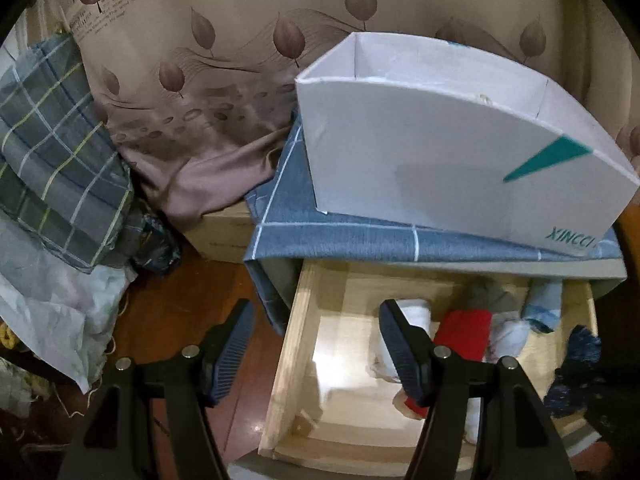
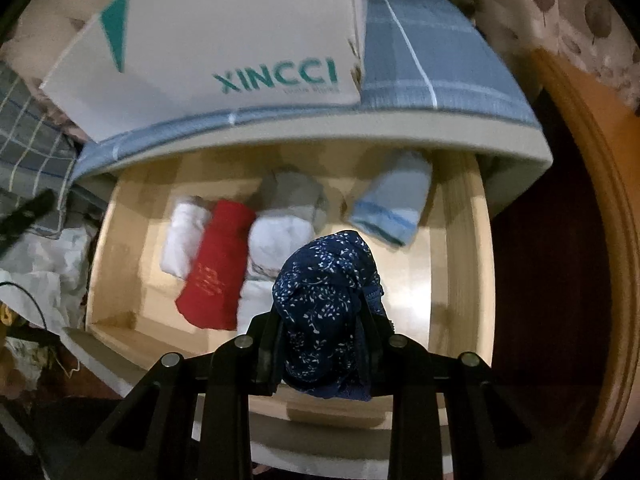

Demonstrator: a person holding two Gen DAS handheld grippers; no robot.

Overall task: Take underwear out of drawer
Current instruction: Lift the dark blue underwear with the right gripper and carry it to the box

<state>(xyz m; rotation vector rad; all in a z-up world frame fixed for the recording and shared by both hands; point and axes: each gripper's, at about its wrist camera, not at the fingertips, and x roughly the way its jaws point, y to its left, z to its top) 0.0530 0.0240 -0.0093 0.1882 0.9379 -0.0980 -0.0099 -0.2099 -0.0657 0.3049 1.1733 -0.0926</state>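
Note:
The wooden drawer [image 2: 460, 240] stands pulled open, also in the left wrist view [image 1: 292, 344]. My right gripper [image 2: 320, 316] is shut on navy floral underwear [image 2: 328, 296] and holds it above the drawer's front; it shows at the right edge of the left wrist view [image 1: 580, 352]. Inside lie a red piece [image 2: 220, 264], white rolls [image 2: 184, 236], a grey piece [image 2: 292, 192] and a light blue piece [image 2: 396, 204]. My left gripper [image 1: 316, 344] is open and empty over the drawer's left wall.
A white XINCCI box [image 1: 440, 148] stands on a blue checked cloth [image 1: 340, 236] on the cabinet top above the drawer. Plaid bedding [image 1: 52, 160] and white bags [image 1: 52, 312] lie at the left on the brown floor. A wooden frame [image 2: 592, 200] is at the right.

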